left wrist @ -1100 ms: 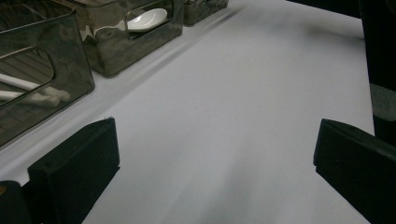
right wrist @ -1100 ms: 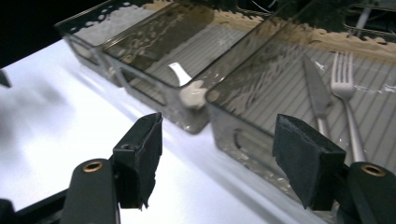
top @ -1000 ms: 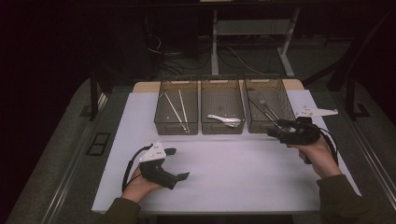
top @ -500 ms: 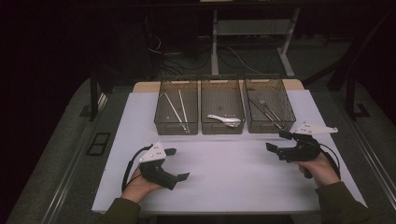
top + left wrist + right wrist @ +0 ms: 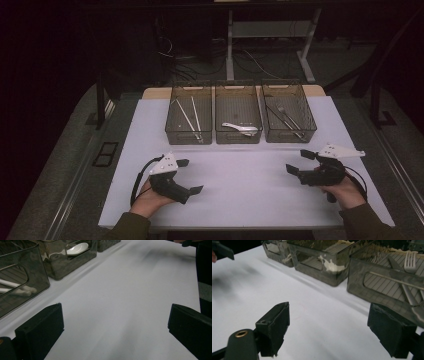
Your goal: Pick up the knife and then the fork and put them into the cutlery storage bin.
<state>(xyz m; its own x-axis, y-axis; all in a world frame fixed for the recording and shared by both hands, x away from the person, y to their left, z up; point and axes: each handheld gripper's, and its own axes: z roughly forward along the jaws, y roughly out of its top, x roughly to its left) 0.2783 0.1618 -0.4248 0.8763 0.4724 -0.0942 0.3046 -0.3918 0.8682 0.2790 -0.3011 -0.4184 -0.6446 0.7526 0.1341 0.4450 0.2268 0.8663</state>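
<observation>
1. While three clear bins [image 5: 238,135] line the white mat's [image 5: 240,195] far edge, two chopsticks [image 5: 191,118], one white spoon [image 5: 241,128], and a fork with a knife [image 5: 286,119] fill them.
2. Left gripper [image 5: 185,176] and right gripper [image 5: 299,162] rest nearside, both wide and empty; the right's jaws have just been opening.

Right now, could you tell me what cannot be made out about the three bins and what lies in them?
- Left bin: the high view shows two pale sticks, too small to name; in the left gripper view the frame's edge cuts them off.
- Middle bin: in the right gripper view the smoky wall blurs the white spoon.
- Right bin: the fork is cut off by the top edge; the other utensils blur behind the wall.
</observation>
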